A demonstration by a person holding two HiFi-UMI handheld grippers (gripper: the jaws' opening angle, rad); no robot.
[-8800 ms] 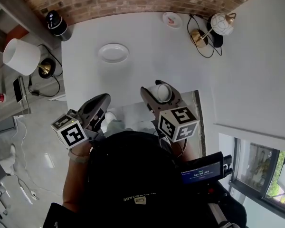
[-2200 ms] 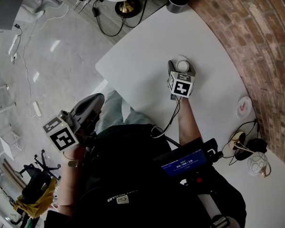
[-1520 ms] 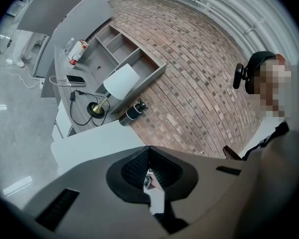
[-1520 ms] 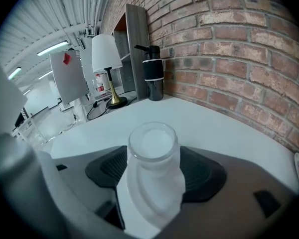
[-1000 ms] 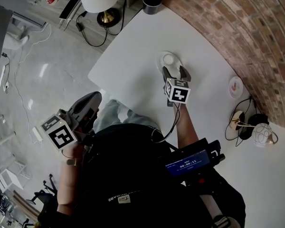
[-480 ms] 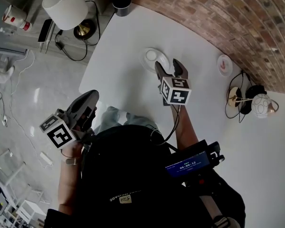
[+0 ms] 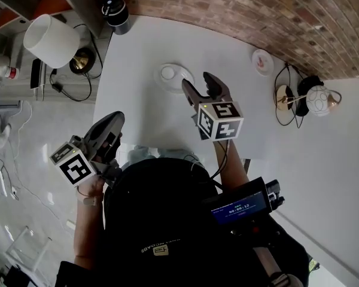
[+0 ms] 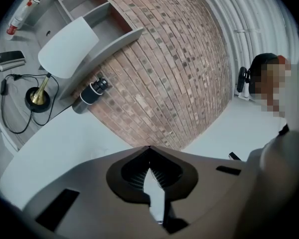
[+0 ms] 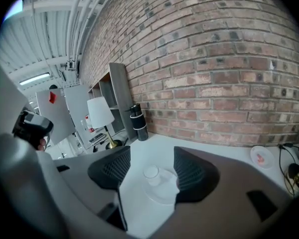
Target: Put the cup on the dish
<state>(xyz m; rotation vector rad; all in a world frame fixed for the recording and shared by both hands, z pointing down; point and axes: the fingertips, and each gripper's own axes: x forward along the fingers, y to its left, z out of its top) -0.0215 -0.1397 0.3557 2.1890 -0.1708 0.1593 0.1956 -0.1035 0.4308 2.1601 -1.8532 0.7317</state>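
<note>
The white cup (image 7: 169,73) stands upright on the white dish (image 7: 178,80) near the far left part of the white table (image 7: 149,115). My right gripper (image 7: 200,85) hovers just right of the dish, apart from it. Its jaws are closing with nothing between them. In the right gripper view the cup (image 9: 151,173) and dish (image 9: 164,190) lie beyond the gap of the right gripper (image 9: 150,159). My left gripper (image 7: 112,126) is held off the table's near left edge. In its own view the left gripper (image 8: 150,175) is shut and holds nothing.
A lamp with a white shade (image 7: 51,40) stands off the table's left side. A black cylinder (image 7: 115,4) sits at the far corner by the brick wall. A small patterned plate (image 7: 262,61) and a brass lamp with a white globe (image 7: 316,99) with cables lie to the right.
My right gripper has drawn back and to the right from the dish, and its jaws have narrowed. The cup stays on the dish. The head view has swung round.
</note>
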